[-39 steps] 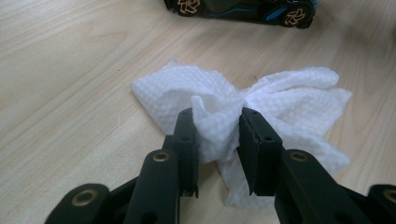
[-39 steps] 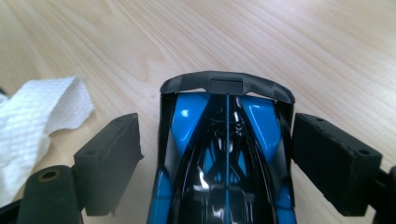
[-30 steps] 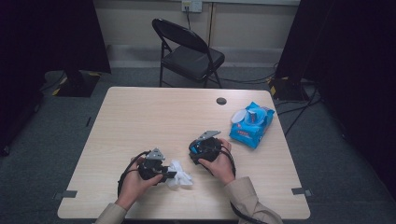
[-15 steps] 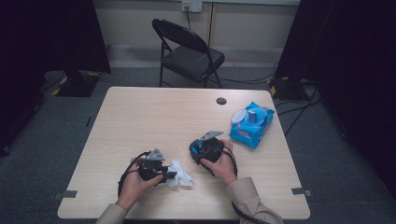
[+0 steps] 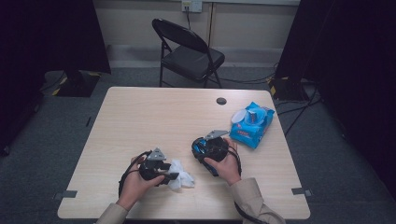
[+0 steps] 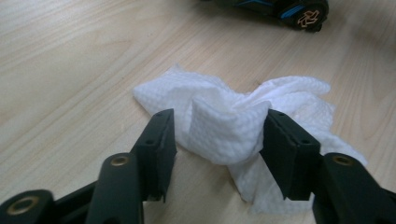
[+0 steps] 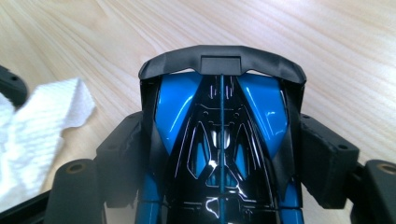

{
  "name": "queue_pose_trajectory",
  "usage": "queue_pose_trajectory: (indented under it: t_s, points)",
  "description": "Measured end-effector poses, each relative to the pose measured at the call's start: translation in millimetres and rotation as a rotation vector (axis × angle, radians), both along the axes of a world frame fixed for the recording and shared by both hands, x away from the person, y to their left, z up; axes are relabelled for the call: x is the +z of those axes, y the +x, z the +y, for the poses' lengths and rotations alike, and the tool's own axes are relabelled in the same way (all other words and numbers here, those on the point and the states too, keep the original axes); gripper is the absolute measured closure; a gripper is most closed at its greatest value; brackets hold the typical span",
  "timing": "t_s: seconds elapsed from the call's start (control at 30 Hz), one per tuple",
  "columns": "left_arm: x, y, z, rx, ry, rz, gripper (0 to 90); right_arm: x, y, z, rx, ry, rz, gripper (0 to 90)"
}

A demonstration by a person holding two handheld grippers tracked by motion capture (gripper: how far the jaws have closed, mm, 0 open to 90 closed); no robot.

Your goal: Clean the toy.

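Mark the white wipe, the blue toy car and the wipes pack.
white wipe (image 6: 229, 126), left gripper view, raised middle fold.
blue toy car (image 7: 219, 140), right gripper view, glossy black centre.
wipes pack (image 5: 252, 126), high view, blue wrapper.

I see a light wood table (image 5: 140, 116) on grey carpet (image 5: 51, 140); a black folding chair (image 5: 189, 51) stands behind it; dark curtains (image 5: 46, 32) flank a pale wall (image 5: 135, 23).

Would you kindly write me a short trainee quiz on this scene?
1. True or false: the right gripper holds the toy car.
2. What lies between the left gripper's fingers?
3. Which is nearer the blue packet: A, toy car; B, chair?
Key: 1 true; its fingers just closed slightly. 2 a white wipe; the fingers have just been opening and sit slack. 3 A.
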State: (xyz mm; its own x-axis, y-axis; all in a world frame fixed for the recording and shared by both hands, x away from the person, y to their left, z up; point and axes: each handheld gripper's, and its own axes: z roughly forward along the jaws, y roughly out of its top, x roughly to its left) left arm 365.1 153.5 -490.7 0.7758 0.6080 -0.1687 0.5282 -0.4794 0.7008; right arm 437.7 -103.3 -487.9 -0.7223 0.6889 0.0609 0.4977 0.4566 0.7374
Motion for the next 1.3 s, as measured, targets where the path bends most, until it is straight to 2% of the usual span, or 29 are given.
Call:
queue_pose_trajectory:
  t_s: [0.1,0.17,0.3,0.37,0.5,0.6,0.7,0.8,0.87,1.03,1.1,1.17,1.3]
  points:
    - [3.3,-0.5,-2.3,-0.021,-0.006,-0.013,42.9,5.1,-1.6,-6.5,-0.006,0.032,-0.002,25.8]
    - [3.5,-1.3,-5.5,-0.041,-0.006,0.002,43.6,8.2,-2.7,-11.3,-0.005,0.056,-0.009,25.8]
    - [-0.8,-1.3,-10.8,-0.069,0.023,0.005,46.9,13.2,-5.3,-19.3,-0.014,0.095,-0.011,25.8]
    - [-1.8,-1.7,-11.6,-0.076,0.038,-0.01,48.2,15.5,-6.8,-22.2,-0.018,0.101,-0.016,25.8]
    - [-0.5,-2.3,-13.1,-0.09,0.088,-0.047,57.7,19.7,-9.7,-26.3,-0.017,0.122,-0.025,25.8]
    - [0.7,-2.7,-14.5,-0.095,0.086,-0.028,70.1,22.9,-12.2,-27.2,-0.01,0.136,-0.028,25.8]
    - [1.2,-2.1,-15.1,-0.09,0.08,-0.013,76.9,25.1,-14.6,-26.8,0.001,0.137,-0.034,25.8]
    - [2.0,-0.2,-12.7,-0.071,0.061,-0.014,79.5,27.1,-16.3,-26.8,0.011,0.146,-0.038,25.8]
    - [6.3,2.6,-7.8,-0.046,0.032,-0.016,80.0,29.6,-17.5,-27.3,0.016,0.157,-0.039,25.8]
    - [26.5,17.0,7.5,0.044,-0.111,-0.018,80.2,36.2,-20.6,-28.1,0.028,0.182,-0.043,25.8]
    - [35.6,24.3,11.0,0.073,-0.13,-0.038,80.2,38.2,-22.0,-27.1,0.033,0.188,-0.046,25.8]
    - [44.2,32.2,12.1,0.097,-0.161,-0.039,80.2,39.9,-23.5,-25.6,0.043,0.196,-0.043,25.8]
    - [54.3,46.4,10.5,0.124,-0.177,-0.044,80.2,42.4,-25.6,-22.5,0.068,0.205,-0.045,25.8]
